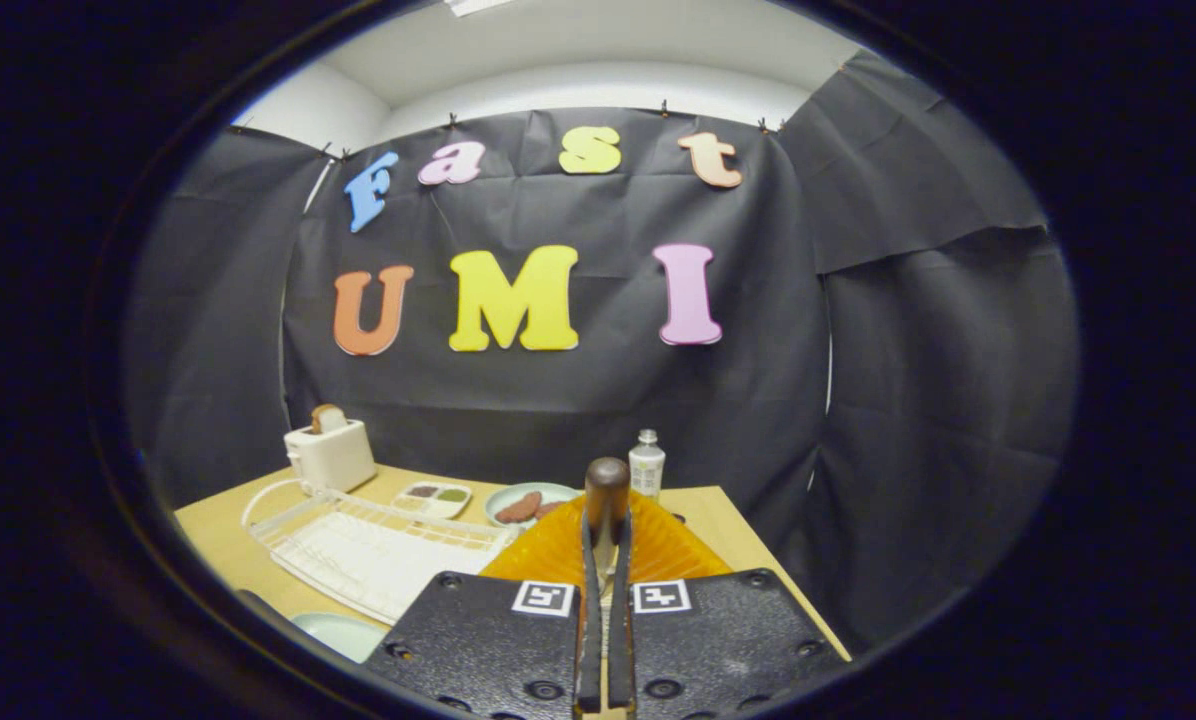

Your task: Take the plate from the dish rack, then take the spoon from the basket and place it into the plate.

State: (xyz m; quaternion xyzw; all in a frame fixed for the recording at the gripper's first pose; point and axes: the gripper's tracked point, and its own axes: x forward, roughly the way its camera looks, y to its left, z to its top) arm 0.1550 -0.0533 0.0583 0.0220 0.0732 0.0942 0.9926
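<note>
Between hand-held gripper (606,545) fingers, spoon (607,490).

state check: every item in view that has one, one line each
gripper: jaws shut on spoon
spoon: held upright, above basket
basket: on table, under spoon
dish rack: no plate in it
plate: flat on table, bare
toaster: bread sticking up
bottle: upright, capped

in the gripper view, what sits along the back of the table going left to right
toaster with bread in it → small divided dish → plate with sausages → wooden spoon handle held upright between the shut gripper fingers → small bottle
</note>
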